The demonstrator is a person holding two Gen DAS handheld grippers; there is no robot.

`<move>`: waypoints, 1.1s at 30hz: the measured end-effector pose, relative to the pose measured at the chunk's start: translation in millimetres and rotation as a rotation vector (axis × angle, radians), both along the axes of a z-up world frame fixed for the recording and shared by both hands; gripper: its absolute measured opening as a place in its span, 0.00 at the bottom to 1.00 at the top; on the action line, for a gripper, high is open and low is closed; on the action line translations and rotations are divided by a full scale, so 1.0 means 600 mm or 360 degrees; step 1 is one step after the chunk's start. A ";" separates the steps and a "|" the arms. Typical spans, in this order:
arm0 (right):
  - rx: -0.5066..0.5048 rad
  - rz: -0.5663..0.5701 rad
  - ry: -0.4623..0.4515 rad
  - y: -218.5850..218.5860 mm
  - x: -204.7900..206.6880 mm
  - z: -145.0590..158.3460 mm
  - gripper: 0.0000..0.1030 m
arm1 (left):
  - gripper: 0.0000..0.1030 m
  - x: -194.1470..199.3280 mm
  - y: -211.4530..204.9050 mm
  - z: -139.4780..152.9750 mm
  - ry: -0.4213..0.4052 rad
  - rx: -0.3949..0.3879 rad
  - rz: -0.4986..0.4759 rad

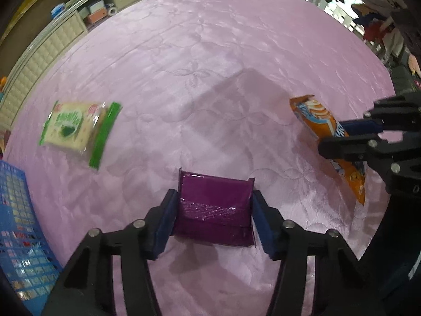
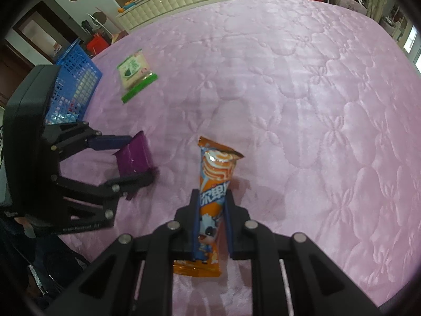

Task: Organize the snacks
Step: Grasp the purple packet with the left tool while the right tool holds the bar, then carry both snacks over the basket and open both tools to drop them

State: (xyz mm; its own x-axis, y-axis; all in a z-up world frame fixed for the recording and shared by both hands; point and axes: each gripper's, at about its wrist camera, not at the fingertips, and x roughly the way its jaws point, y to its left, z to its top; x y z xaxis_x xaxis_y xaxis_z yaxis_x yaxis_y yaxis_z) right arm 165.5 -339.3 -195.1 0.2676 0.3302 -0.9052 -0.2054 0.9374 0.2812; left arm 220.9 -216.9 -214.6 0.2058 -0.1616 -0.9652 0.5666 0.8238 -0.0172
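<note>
Two snack packets gripped over a pink quilted bed.

The purple packet [image 1: 214,208] sits between the blue pads of the left gripper [image 1: 213,218], which stands about half open and presses it on both sides, just above the pink quilt [image 1: 210,65]. The orange packet [image 2: 214,192] is pinched in the nearly closed right gripper [image 2: 211,210]. A green-and-cream packet [image 1: 79,129] lies flat well apart, near the blue basket [image 1: 18,223] at the bed's edge.
</note>
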 end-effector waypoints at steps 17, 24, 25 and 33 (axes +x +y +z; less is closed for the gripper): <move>-0.0049 0.0183 -0.0276 0.139 -0.011 0.151 0.19 | 0.51 -0.047 0.167 0.179 -0.0356 -0.0250 0.0310; -0.0009 0.0296 -0.0427 0.238 -0.005 0.227 0.19 | 0.51 -0.076 0.269 0.251 -0.0504 -0.0292 0.0425; -0.0005 0.0314 -0.0444 0.253 -0.003 0.235 0.19 | 0.51 -0.080 0.288 0.261 -0.0525 -0.0291 0.0448; 0.0047 0.0484 -0.0528 0.361 0.002 0.273 0.19 | 0.51 -0.111 0.388 0.303 -0.0594 -0.0259 0.0605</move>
